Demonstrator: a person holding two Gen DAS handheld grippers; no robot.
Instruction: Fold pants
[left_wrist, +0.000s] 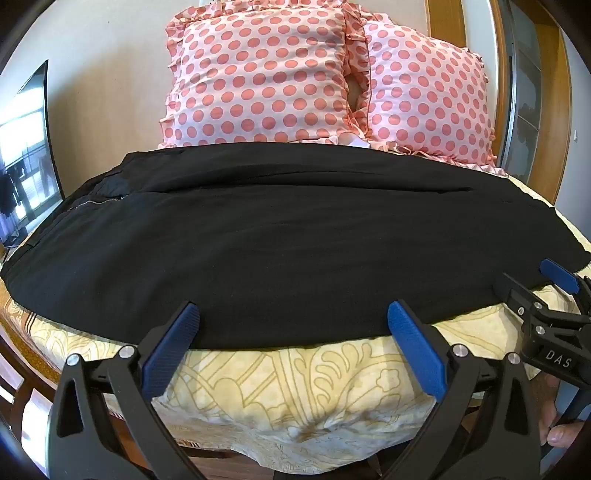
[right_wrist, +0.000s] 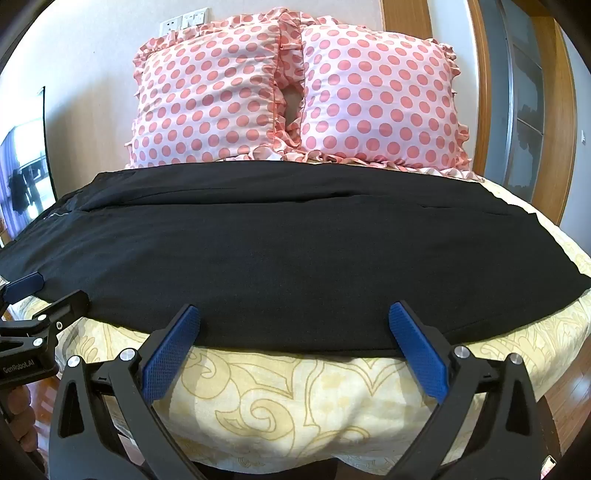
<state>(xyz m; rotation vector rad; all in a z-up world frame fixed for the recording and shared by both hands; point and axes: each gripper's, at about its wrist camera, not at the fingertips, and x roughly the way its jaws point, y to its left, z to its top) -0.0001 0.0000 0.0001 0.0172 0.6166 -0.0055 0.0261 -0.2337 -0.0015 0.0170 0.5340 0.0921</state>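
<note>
Black pants (left_wrist: 280, 240) lie flat across the bed, waist with zipper (left_wrist: 98, 201) at the left, legs running right; they also show in the right wrist view (right_wrist: 280, 254). My left gripper (left_wrist: 293, 314) is open, its blue fingertips just over the pants' near edge, holding nothing. My right gripper (right_wrist: 294, 315) is open over the same near edge, further right, and empty. It also shows at the right edge of the left wrist view (left_wrist: 532, 284). The left gripper shows at the left edge of the right wrist view (right_wrist: 48, 288).
The bed has a cream patterned cover (left_wrist: 295, 391) hanging over the near edge. Two pink polka-dot pillows (left_wrist: 258, 74) (left_wrist: 424, 92) stand behind the pants. A TV screen (left_wrist: 26, 155) is at the left, a wooden door frame (left_wrist: 554, 110) at the right.
</note>
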